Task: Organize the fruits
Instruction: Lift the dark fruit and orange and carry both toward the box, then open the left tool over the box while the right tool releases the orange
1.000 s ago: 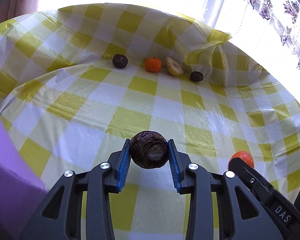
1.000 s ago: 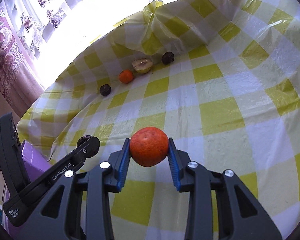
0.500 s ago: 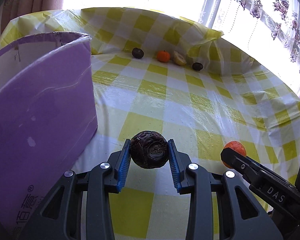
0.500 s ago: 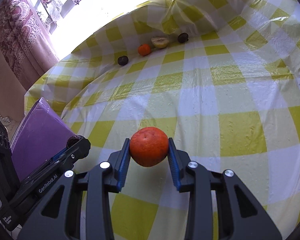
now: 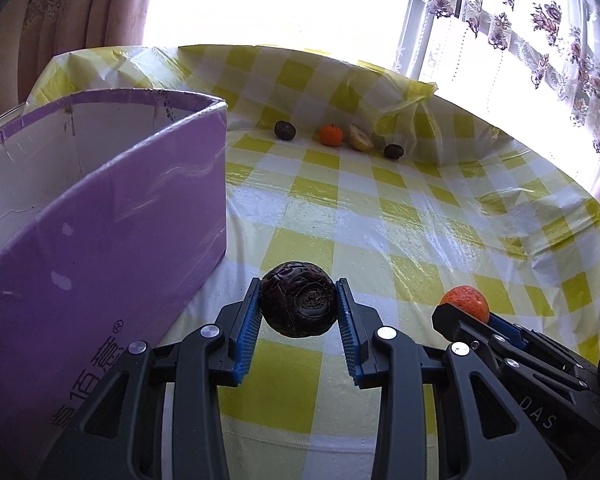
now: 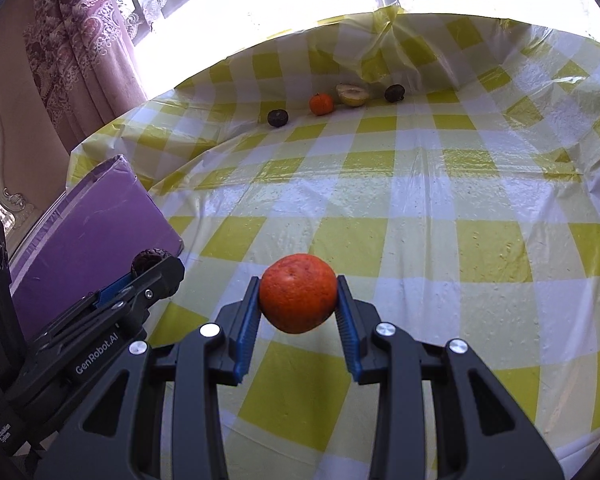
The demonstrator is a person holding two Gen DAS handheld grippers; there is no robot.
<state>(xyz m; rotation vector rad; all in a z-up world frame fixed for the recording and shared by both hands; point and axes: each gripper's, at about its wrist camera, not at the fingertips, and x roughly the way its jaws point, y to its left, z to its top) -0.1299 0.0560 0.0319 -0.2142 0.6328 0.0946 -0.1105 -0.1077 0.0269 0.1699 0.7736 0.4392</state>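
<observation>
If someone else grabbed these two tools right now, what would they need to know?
Left tool: shut on the dark wrinkled fruit, beside the purple box.
Right tool: shut on the orange, above the checked tablecloth.
Done: both fruits are picked up.
Left: neither is in the box. Four fruits wait at the far edge: dark fruit, small orange, cut pale fruit, another dark fruit.

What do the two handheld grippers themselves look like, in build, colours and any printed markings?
Both are matte black plastic frames with triangular cut-outs and silver round screw heads. Each finger carries a blue ribbed pad. Seen from the right wrist view, the left gripper bears white "GenRobot.AI" lettering; from the left wrist view, the right gripper shows "DAS" on its side. No cables, sleeves or hands are visible.
</observation>
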